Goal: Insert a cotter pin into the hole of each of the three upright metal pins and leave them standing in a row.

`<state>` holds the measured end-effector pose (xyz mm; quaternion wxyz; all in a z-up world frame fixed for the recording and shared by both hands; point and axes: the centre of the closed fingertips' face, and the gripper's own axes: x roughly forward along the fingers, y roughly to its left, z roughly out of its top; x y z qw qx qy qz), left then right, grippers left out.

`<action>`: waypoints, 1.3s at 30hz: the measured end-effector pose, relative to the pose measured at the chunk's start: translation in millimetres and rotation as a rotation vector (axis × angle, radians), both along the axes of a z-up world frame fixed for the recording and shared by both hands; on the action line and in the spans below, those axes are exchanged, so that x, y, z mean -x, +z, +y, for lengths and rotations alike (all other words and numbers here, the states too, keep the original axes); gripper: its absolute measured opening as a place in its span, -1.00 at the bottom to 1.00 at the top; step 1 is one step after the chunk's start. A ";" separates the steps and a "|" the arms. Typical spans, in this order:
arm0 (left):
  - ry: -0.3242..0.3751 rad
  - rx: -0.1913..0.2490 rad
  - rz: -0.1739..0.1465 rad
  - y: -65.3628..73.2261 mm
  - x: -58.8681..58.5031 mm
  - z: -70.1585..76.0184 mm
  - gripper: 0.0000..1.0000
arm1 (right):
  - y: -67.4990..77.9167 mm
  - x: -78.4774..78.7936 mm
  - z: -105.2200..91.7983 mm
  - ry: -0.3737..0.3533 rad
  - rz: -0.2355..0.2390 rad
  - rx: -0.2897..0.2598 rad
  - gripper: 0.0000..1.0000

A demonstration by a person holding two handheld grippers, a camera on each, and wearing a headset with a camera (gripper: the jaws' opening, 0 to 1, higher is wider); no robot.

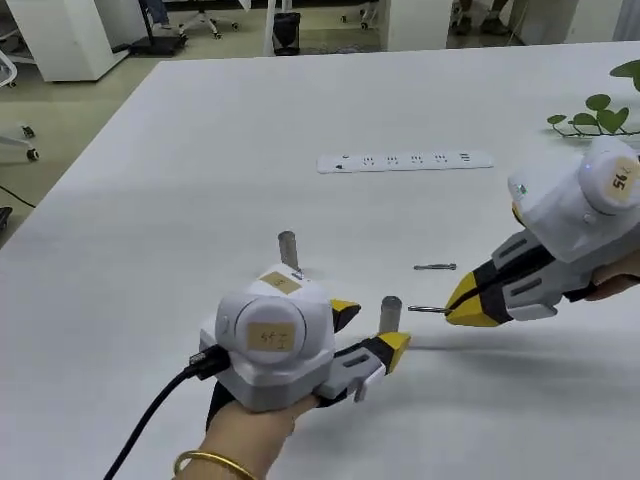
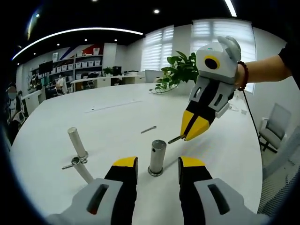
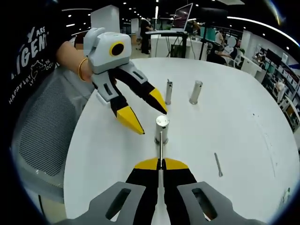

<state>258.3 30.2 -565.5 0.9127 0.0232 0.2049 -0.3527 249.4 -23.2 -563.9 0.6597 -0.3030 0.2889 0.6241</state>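
A short upright metal pin (image 1: 390, 312) (image 2: 158, 155) (image 3: 161, 128) stands between the jaws of my open left gripper (image 1: 370, 328) (image 2: 158, 162) (image 3: 146, 114), which do not touch it. My right gripper (image 1: 465, 305) (image 2: 194, 127) (image 3: 161, 162) is shut on a cotter pin (image 1: 425, 309) (image 2: 174, 139) (image 3: 161, 144), whose tip points at the pin's side from close by. Two more upright pins (image 3: 168, 91) (image 3: 196, 91) stand farther back. One of them (image 1: 288, 248) (image 2: 77, 142) has a cotter pin ring (image 2: 75, 162) beside it. A loose cotter pin (image 1: 435, 267) (image 2: 148, 129) (image 3: 218, 164) lies on the table.
The white table (image 1: 200, 180) carries a white power strip (image 1: 405, 161) (image 2: 112, 106) at the far side. A green plant (image 1: 600, 115) (image 2: 178, 72) stands at the right edge. Chairs and office furniture are beyond the table.
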 end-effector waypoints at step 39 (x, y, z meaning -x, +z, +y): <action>0.050 -0.049 -0.006 -16.2 -13.2 -14.8 -0.78 | 0.3 -3.7 8.6 0.032 -0.006 -0.033 -1.00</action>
